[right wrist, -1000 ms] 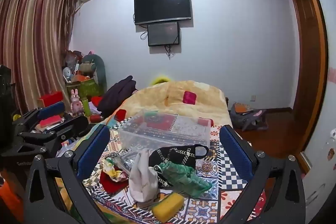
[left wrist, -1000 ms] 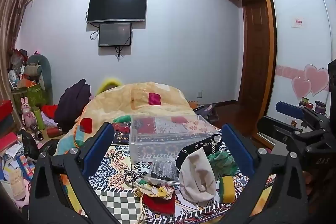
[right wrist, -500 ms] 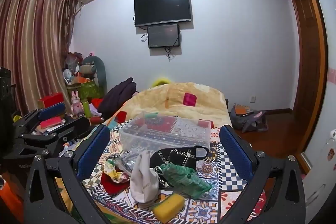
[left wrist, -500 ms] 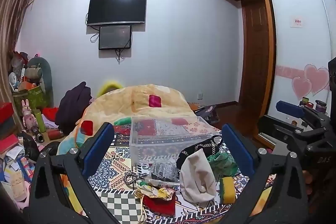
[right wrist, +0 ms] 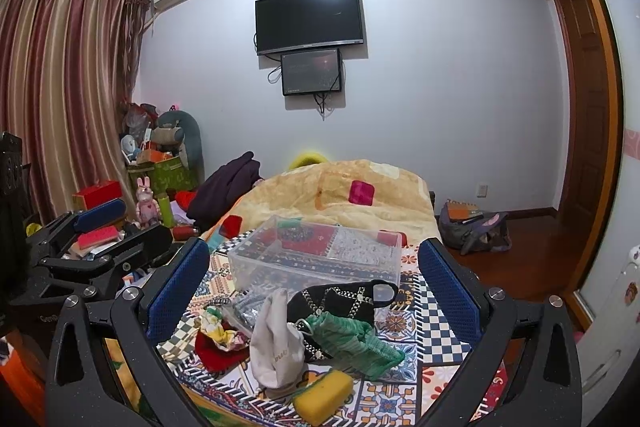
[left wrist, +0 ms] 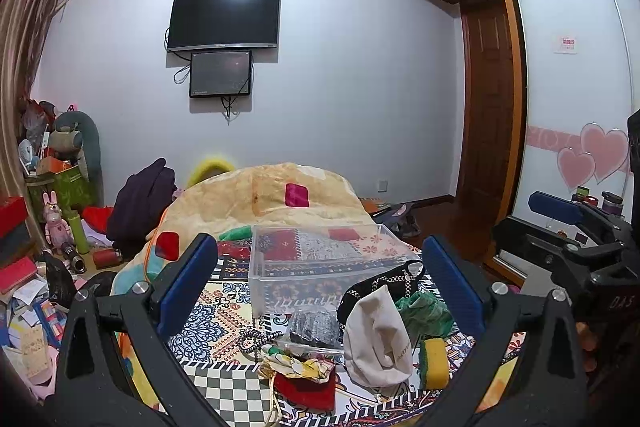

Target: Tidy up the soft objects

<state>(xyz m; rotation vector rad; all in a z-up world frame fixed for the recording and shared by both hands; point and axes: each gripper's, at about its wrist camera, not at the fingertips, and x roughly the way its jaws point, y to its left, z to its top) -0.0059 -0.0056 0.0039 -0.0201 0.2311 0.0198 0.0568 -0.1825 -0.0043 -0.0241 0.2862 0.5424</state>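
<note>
A heap of soft things lies on the patterned bed cover: a white cloth pouch (left wrist: 378,339) (right wrist: 276,343), a green knit piece (left wrist: 426,311) (right wrist: 356,341), a black bag with a chain pattern (right wrist: 340,301), a red cloth (left wrist: 306,389) (right wrist: 218,347), a yellow sponge (left wrist: 434,357) (right wrist: 322,395) and a floral scrap (left wrist: 292,363). Behind them stands a clear plastic box (left wrist: 320,263) (right wrist: 316,259). My left gripper (left wrist: 320,287) is open, held above and short of the heap. My right gripper (right wrist: 314,289) is open too, with nothing between its fingers.
A yellow quilt (left wrist: 264,199) is bunched behind the box, with a dark garment (left wrist: 140,195) to its left. Clutter and boxes (left wrist: 24,267) fill the floor at left. A backpack (right wrist: 474,231) lies on the wood floor by the wardrobe (left wrist: 568,107).
Both views have tilted slightly downward, so the room sits a little lower in frame. The heap and the box have not moved, and both grippers stay open.
</note>
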